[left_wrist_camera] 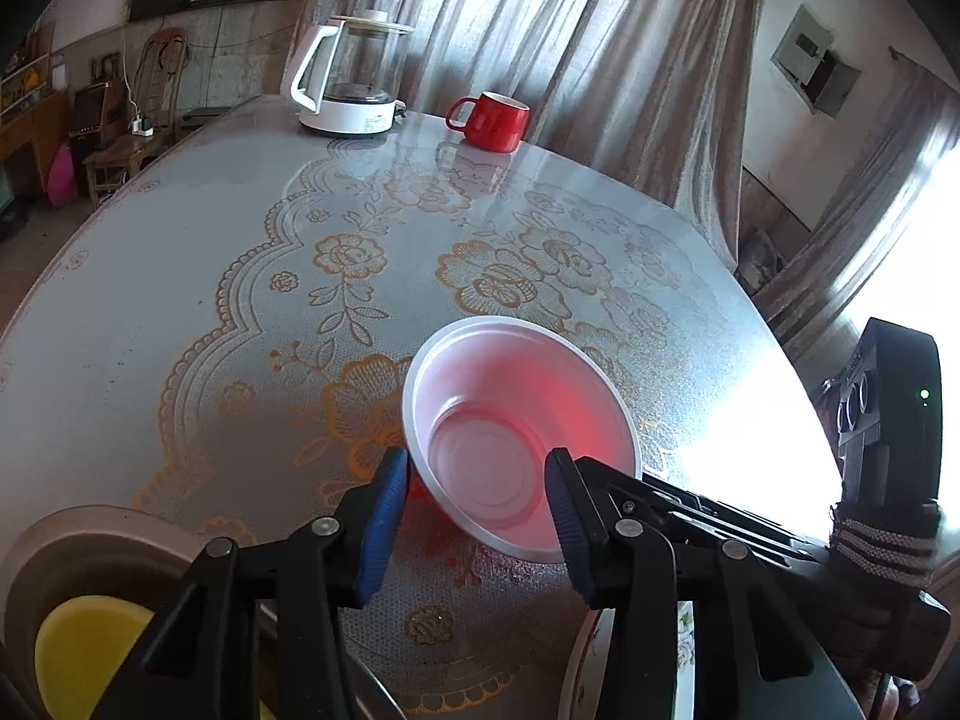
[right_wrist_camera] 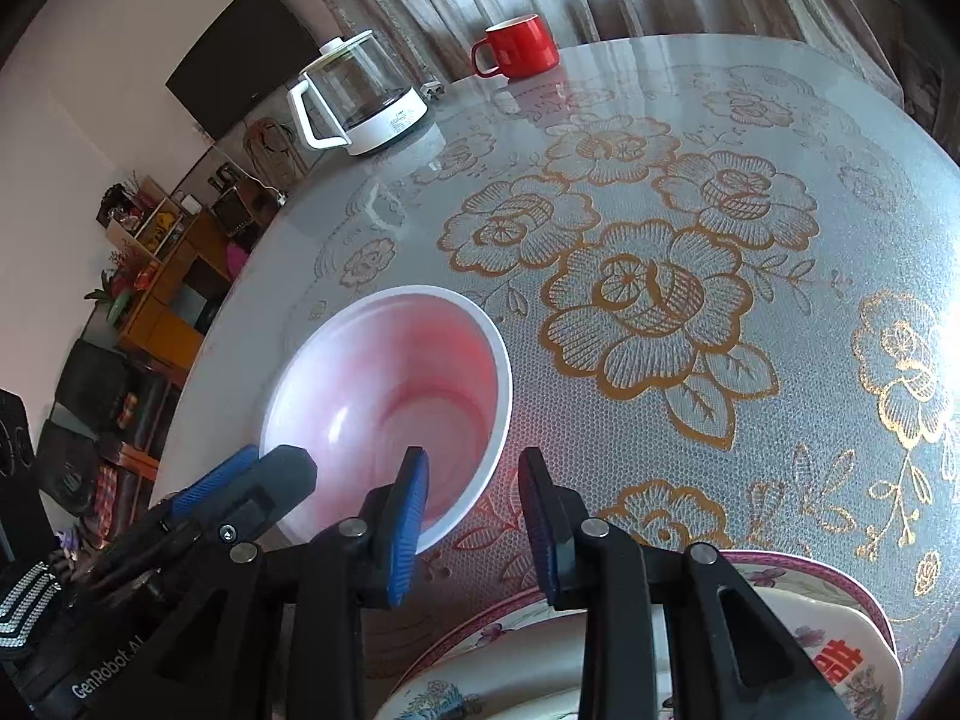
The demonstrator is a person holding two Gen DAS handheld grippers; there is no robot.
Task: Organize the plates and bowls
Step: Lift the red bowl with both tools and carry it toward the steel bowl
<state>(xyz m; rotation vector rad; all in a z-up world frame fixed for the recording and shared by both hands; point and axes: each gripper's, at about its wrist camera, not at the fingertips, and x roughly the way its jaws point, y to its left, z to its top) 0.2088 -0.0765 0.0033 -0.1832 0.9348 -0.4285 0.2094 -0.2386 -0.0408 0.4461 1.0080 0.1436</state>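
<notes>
Left tool (left_wrist_camera: pixel 477 471) jaws straddling near rim of white plastic bowl (left_wrist_camera: pixel 516 420), pads clear; right tool (right_wrist_camera: pixel 474 483) gapes narrowly at bowl's 5 o'clock, empty — bowl likely parked on floral tabletop (left_wrist_camera: pixel 198 276) for stacking.

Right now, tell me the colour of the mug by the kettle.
The mug is red with a pale inside; the right wrist view shows it best.

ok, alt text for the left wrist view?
The left gripper, jaws open, straddles the near rim of a white plastic bowl on a floral-clothed table. A glass kettle and red mug stand at the far edge.
</notes>
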